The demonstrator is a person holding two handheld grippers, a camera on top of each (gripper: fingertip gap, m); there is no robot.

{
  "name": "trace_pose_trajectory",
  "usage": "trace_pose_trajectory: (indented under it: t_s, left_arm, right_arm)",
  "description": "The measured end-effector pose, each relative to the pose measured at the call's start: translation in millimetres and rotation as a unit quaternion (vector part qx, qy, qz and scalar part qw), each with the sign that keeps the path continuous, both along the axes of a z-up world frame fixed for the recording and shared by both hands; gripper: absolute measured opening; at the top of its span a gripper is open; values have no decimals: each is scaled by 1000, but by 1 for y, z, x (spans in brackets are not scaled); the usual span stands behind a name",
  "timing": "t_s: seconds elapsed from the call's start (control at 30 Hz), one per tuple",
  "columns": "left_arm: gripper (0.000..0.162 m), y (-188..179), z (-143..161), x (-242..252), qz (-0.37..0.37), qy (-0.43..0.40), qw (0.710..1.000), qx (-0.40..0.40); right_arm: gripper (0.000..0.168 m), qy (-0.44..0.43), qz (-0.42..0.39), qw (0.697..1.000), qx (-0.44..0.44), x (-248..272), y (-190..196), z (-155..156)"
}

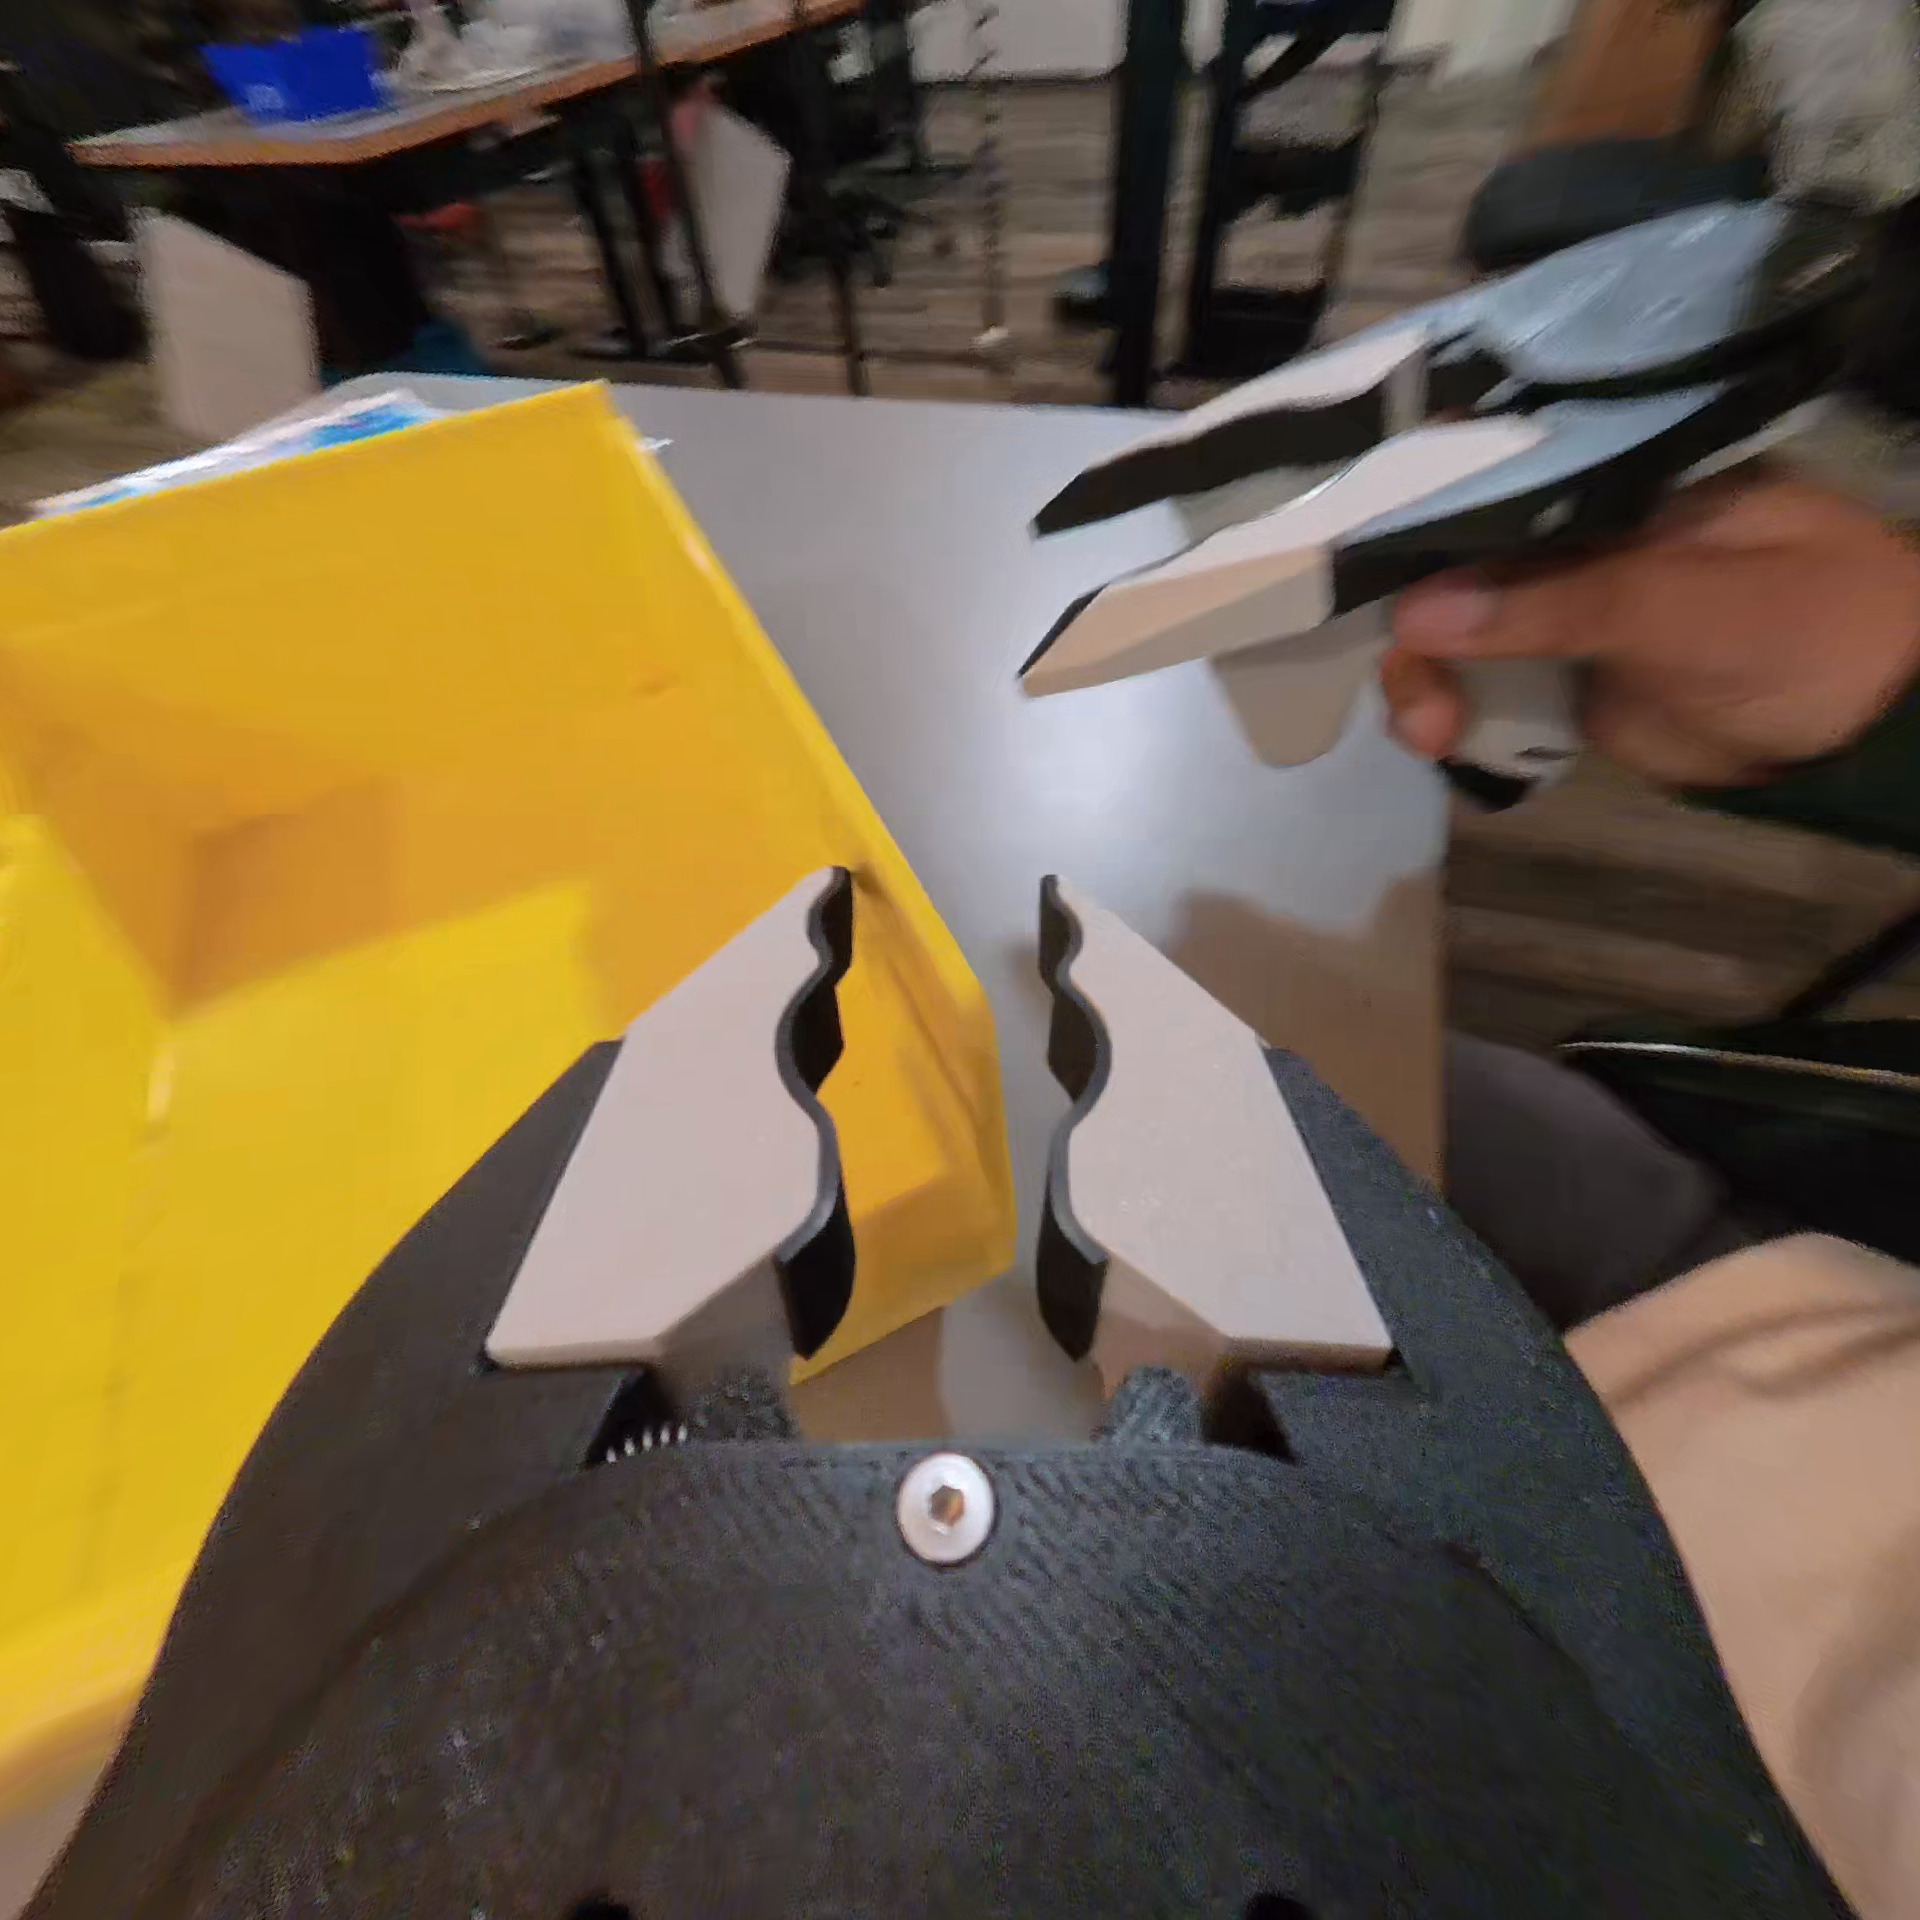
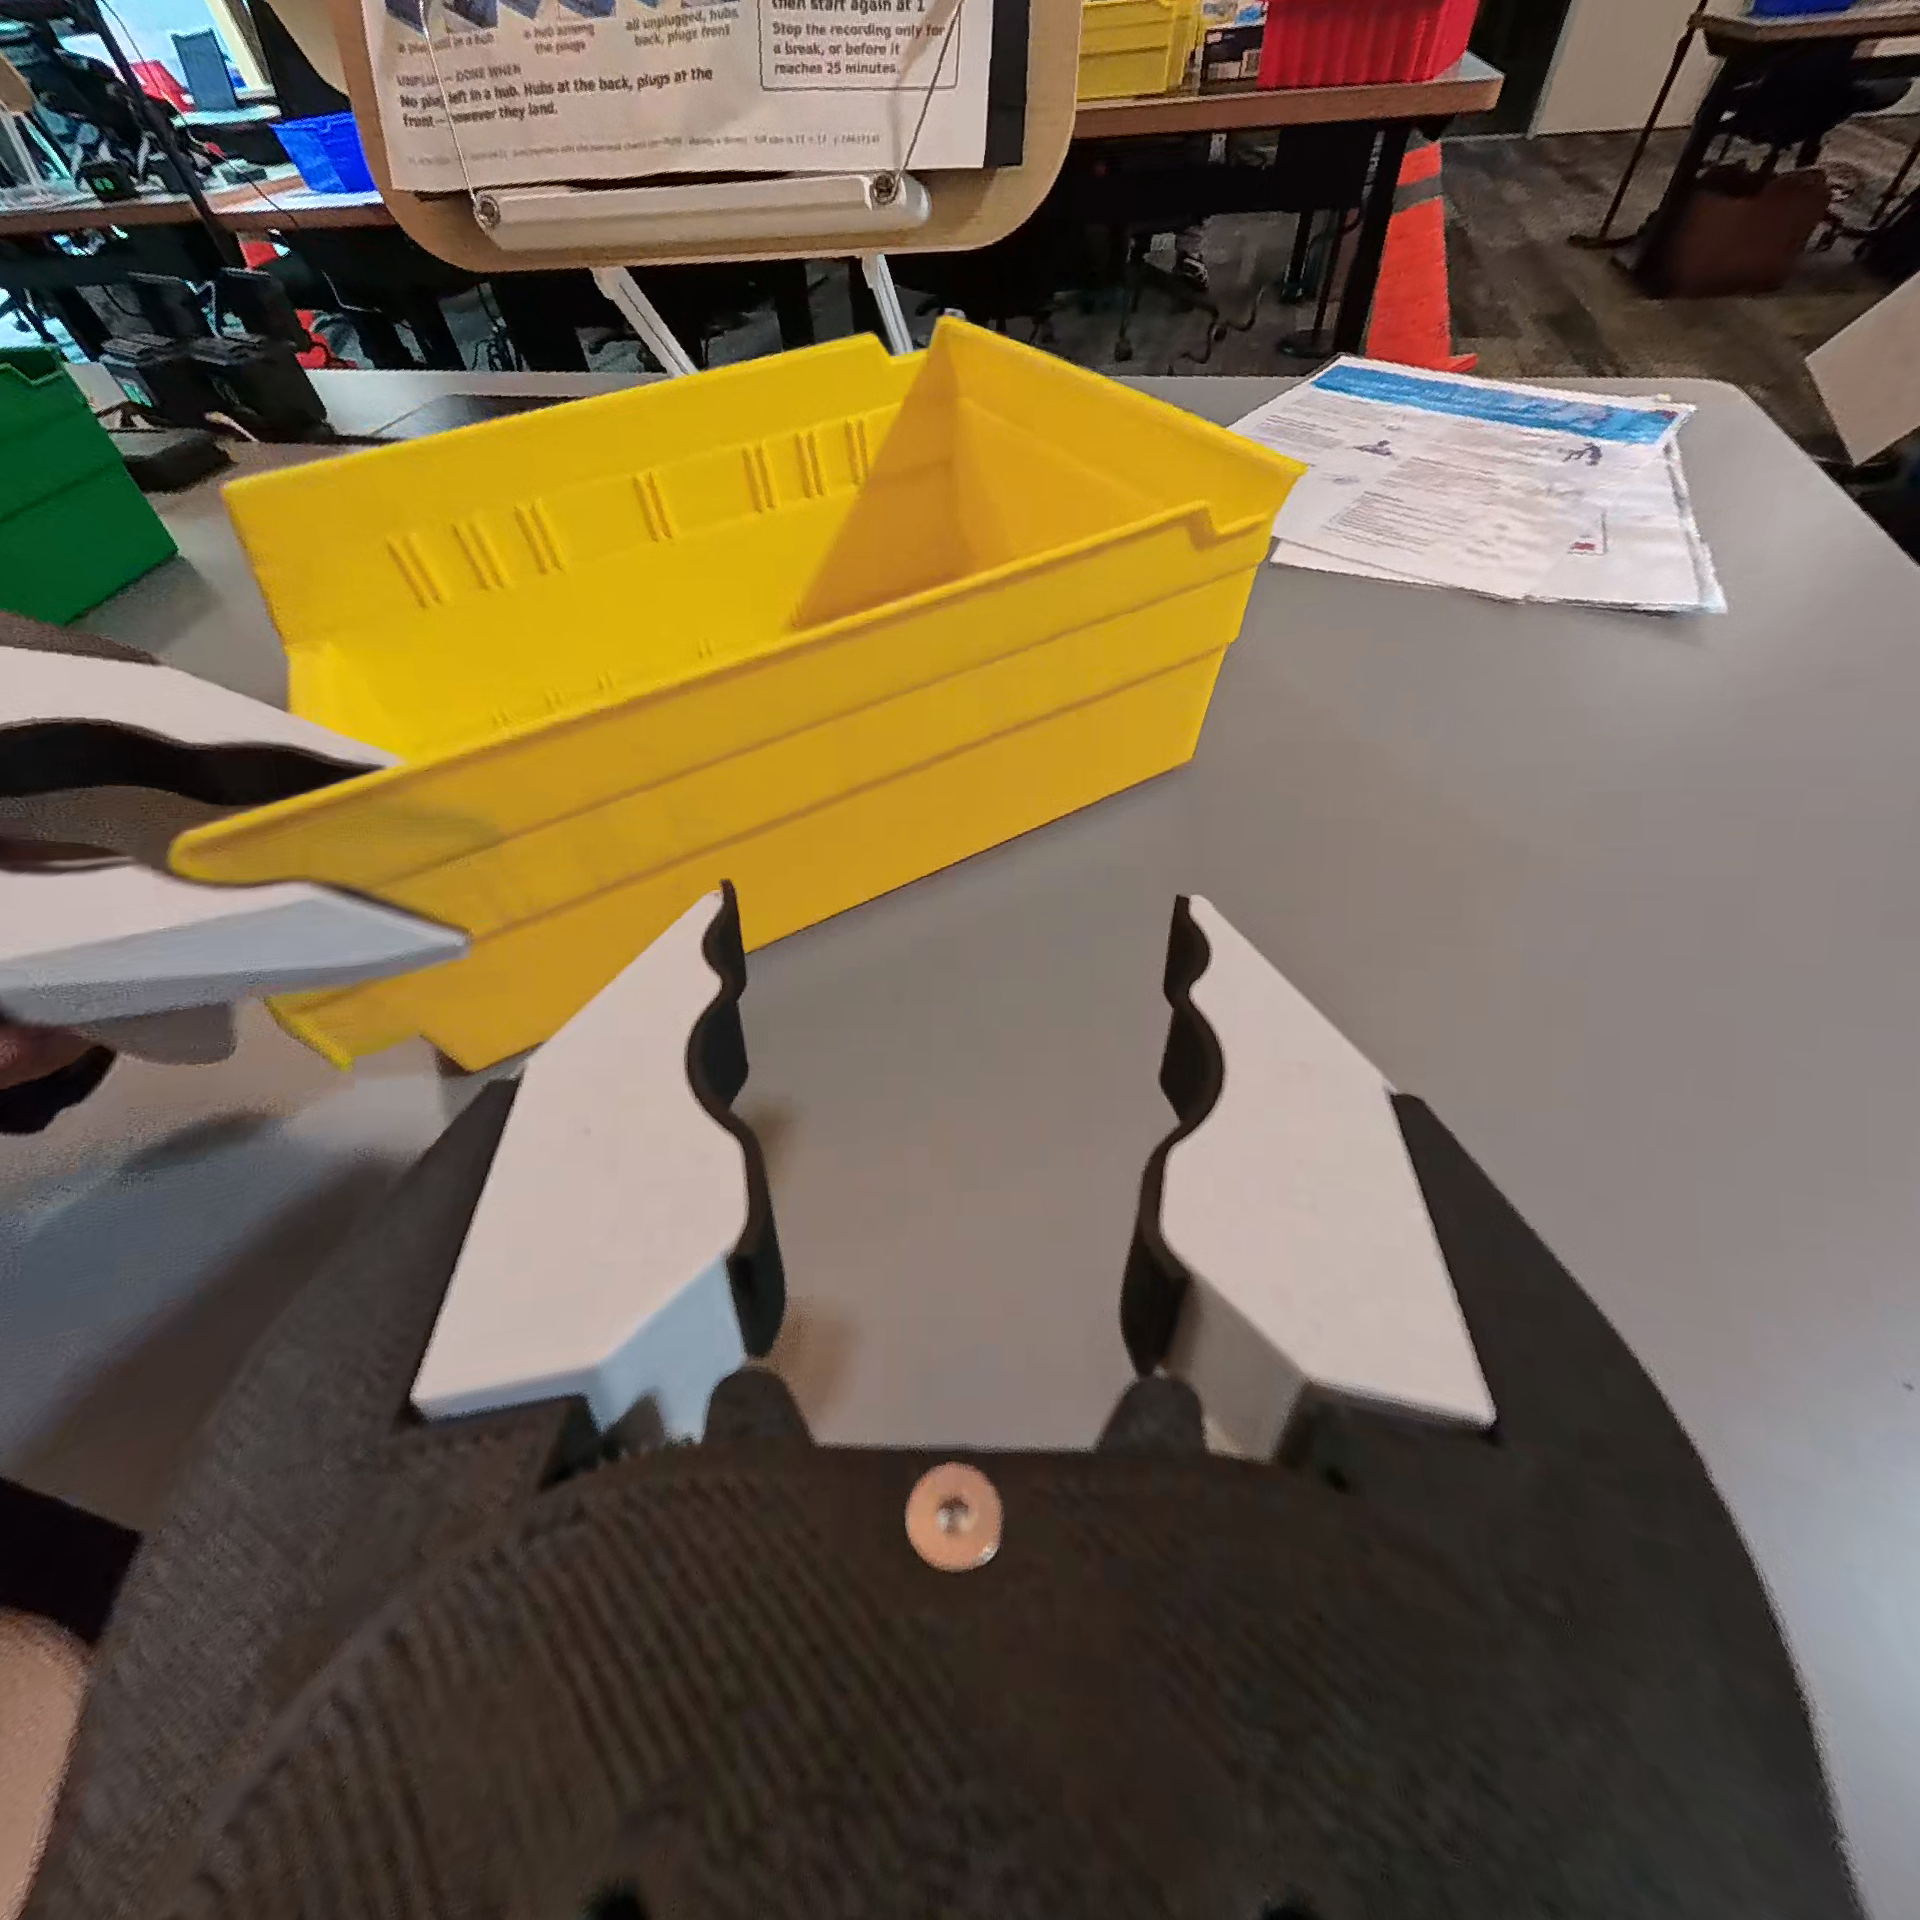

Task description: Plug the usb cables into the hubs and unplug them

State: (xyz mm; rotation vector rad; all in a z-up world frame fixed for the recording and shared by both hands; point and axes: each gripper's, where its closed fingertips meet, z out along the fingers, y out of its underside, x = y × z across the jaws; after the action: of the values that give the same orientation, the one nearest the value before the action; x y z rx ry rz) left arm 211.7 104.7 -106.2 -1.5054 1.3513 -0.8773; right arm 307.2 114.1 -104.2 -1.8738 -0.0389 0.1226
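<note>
Yellow ribbed plastic bin (image 2: 727, 665) on smooth grey table (image 2: 1507, 831); my left gripper (image 1: 945, 883) at its edge, right gripper (image 2: 951, 899) just beside it, both jaws apart, holding nothing.

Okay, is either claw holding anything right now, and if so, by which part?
Nothing is held. The left claw and right claw are both open and empty, near the yellow bin.

Right gripper (image 2: 951, 904) wide open over grey table (image 2: 1455, 935); yellow bin (image 2: 790, 727) just ahead
</note>
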Motion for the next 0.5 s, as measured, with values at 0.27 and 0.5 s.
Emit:
trace_pose_trajectory:
  t_s: [0.27, 0.5]
  left_arm:
    - [66, 111, 82, -84, 122, -190, 964, -142]
    - [77, 168, 14, -142, 267, -106, 954, -82]
  right_arm:
    - [85, 19, 34, 999, 2, -9, 1, 3]
    - [116, 44, 210, 977, 9, -110, -8, 19]
